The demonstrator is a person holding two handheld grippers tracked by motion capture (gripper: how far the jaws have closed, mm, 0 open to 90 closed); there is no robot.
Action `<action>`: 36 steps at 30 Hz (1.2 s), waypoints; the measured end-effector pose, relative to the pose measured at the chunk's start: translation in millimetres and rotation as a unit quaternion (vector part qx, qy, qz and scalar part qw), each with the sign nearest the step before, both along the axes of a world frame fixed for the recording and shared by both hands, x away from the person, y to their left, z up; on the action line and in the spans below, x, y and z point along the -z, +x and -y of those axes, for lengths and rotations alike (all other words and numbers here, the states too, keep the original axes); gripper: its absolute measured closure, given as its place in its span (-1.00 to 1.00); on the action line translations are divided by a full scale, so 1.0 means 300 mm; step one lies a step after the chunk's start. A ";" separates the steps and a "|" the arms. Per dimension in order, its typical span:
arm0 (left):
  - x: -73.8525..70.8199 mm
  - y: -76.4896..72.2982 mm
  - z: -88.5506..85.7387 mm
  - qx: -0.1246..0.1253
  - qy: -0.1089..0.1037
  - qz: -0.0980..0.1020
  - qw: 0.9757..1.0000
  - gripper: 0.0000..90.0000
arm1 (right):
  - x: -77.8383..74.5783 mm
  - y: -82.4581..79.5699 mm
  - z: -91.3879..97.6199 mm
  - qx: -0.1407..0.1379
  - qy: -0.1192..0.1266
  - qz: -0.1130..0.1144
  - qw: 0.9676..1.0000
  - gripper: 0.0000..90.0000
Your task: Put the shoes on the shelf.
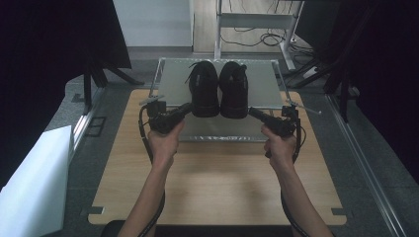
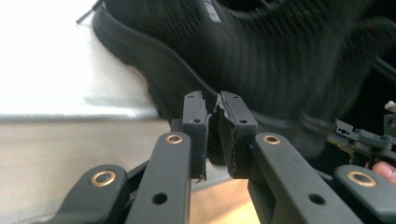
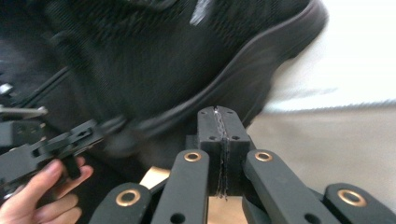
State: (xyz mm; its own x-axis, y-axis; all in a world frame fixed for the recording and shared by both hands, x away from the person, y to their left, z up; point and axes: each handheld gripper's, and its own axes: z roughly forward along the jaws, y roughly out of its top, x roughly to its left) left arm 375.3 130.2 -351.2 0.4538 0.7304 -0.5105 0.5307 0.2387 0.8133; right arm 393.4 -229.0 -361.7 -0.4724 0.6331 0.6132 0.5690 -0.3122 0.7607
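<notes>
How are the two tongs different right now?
The left tongs have a thin gap between their pads, while the right tongs are pressed fully together. The left tongs point at the heel of the left shoe; the right tongs point at the heel of the right shoe. Both are black and hold nothing.

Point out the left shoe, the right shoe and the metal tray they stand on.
left shoe point(image 1: 204, 91): high view, on its upper.
right shoe point(image 1: 233, 94): high view, on its upper.
metal tray point(image 1: 174, 84): high view, bare surface left of the shoes.
</notes>
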 end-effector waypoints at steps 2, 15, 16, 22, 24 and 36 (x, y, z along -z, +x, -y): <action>0.006 -0.010 0.007 0.006 0.004 0.000 1.000 0.79 | 0.017 -0.030 -0.017 -0.021 0.014 0.002 1.000 1.00; 0.032 0.036 0.005 0.002 -0.003 -0.012 1.000 0.92 | 0.041 -0.008 -0.024 -0.014 0.027 0.005 1.000 1.00; 0.029 0.045 0.006 0.003 0.000 -0.014 1.000 0.92 | 0.042 -0.004 -0.023 -0.014 0.031 0.003 0.999 1.00; 0.031 0.095 0.006 0.001 0.000 -0.023 1.000 0.92 | 0.044 0.029 -0.020 -0.009 0.031 -0.003 0.999 1.00; 0.035 0.113 0.005 -0.002 -0.004 -0.028 1.000 0.91 | 0.045 0.042 -0.020 -0.005 0.031 -0.005 0.999 1.00; 0.026 0.209 0.026 -0.022 0.013 -0.043 0.999 0.94 | 0.055 0.107 -0.016 0.016 0.035 -0.013 0.999 1.00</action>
